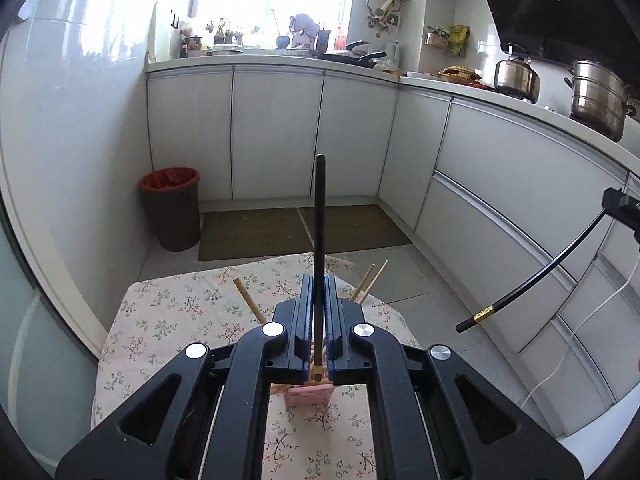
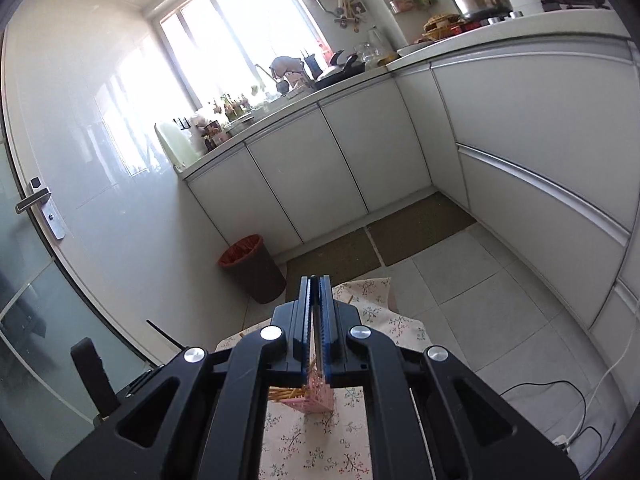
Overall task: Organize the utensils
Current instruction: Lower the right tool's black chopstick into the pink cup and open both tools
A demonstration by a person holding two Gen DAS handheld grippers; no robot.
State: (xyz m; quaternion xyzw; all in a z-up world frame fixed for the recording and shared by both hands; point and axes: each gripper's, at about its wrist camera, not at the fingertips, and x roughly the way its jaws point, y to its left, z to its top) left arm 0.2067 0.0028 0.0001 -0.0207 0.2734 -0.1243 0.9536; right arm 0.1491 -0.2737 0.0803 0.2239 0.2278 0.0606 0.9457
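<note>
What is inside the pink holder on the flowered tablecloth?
Light wooden chopsticks stand inside the pink holder, leaning outward. The left gripper covers most of it in that view, so how many there are and the bottom of the holder cannot be seen.

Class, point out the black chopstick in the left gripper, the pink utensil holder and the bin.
black chopstick (image 1: pixel 319 216), left wrist view, mid shaft.
pink utensil holder (image 2: pixel 316 394), right wrist view, side wall.
bin (image 1: pixel 176 216), left wrist view, front wall.

Your left wrist camera looks along its gripper (image 1: pixel 319 280), angled down over the floral-cloth counter (image 1: pixel 172 312) toward the white cabinets (image 1: pixel 276 132), your right wrist camera rolled and higher, both sharing the red-lined bin (image 1: pixel 171 208), floor mats (image 1: pixel 256 232), window.
</note>
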